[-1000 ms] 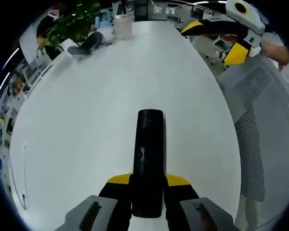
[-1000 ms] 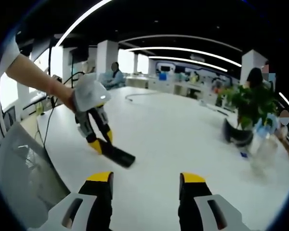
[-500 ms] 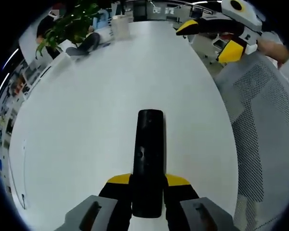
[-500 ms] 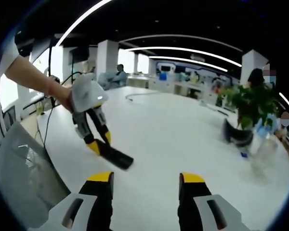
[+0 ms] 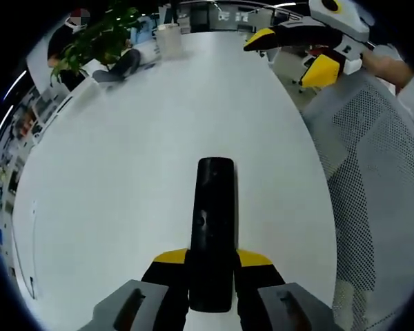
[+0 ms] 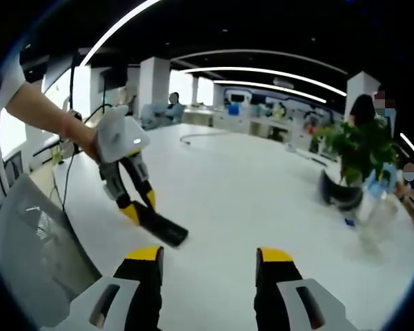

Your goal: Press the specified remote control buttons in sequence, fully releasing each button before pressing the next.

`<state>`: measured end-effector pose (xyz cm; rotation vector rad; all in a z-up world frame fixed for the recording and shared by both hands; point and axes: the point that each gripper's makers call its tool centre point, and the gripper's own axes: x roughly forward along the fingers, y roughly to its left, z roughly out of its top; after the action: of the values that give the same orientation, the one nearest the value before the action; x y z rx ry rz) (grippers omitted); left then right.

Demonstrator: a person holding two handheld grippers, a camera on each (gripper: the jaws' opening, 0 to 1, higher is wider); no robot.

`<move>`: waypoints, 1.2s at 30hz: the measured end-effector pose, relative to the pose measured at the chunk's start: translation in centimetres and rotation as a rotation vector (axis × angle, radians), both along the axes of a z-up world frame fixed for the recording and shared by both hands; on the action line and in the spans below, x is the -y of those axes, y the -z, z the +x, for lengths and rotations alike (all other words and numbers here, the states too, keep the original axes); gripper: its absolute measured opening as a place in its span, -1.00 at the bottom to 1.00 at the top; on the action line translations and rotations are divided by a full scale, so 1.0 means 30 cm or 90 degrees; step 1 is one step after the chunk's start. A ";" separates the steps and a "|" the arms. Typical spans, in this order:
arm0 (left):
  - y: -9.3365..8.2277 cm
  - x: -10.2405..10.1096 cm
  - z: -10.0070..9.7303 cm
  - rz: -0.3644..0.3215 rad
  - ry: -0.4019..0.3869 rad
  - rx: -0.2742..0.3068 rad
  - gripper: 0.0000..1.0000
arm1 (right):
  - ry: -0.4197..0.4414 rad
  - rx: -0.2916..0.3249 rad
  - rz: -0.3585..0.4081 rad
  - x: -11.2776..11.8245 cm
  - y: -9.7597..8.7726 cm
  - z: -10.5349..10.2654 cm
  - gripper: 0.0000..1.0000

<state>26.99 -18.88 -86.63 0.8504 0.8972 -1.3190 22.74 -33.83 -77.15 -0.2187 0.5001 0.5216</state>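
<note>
The black remote (image 5: 213, 227) lies lengthwise between the yellow-tipped jaws of the left tongs (image 5: 213, 262), which grip its near end from both sides; its far end points toward 12 o'clock across the white counter (image 5: 124, 172). In the right gripper view the same remote (image 6: 161, 226) sits at about 9 o'clock from centre, low over the counter (image 6: 262, 193), held at one end by the left tongs (image 6: 139, 207), with a person's hand (image 6: 83, 141) behind the grey body.

The right tongs (image 6: 208, 258) stand wide, nothing between the jaws, well apart from the remote. In the left gripper view the right tongs (image 5: 290, 48) appear at 1 o'clock, over the counter's far edge, jaws spread.

A potted plant (image 5: 96, 34) stands at 11 o'clock on the far side of the counter, and a mesh chair back (image 5: 379, 186) fills the 3 o'clock side. In the right gripper view the plant (image 6: 355, 162) sits at 3 o'clock.
</note>
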 end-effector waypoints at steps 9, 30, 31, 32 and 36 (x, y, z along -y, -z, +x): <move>0.000 0.000 -0.023 -0.004 0.002 0.002 -0.52 | -0.001 -0.001 -0.001 0.000 0.002 0.000 0.01; 0.000 0.005 -0.055 -0.010 -0.001 0.003 -0.52 | -0.005 -0.003 -0.005 -0.002 0.005 -0.001 0.00; 0.000 0.005 -0.057 -0.011 0.000 0.003 -0.52 | -0.005 -0.005 -0.004 -0.003 0.005 -0.002 0.00; 0.000 0.005 -0.059 -0.011 0.000 0.004 -0.52 | -0.005 -0.005 -0.004 -0.003 0.006 -0.002 0.00; 0.000 0.006 -0.066 -0.015 -0.003 0.003 -0.53 | -0.006 -0.005 -0.005 -0.002 0.006 -0.002 0.00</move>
<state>25.02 -19.06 -86.63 0.8330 0.8772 -1.3206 22.69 -33.77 -77.34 -0.2266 0.5092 0.5294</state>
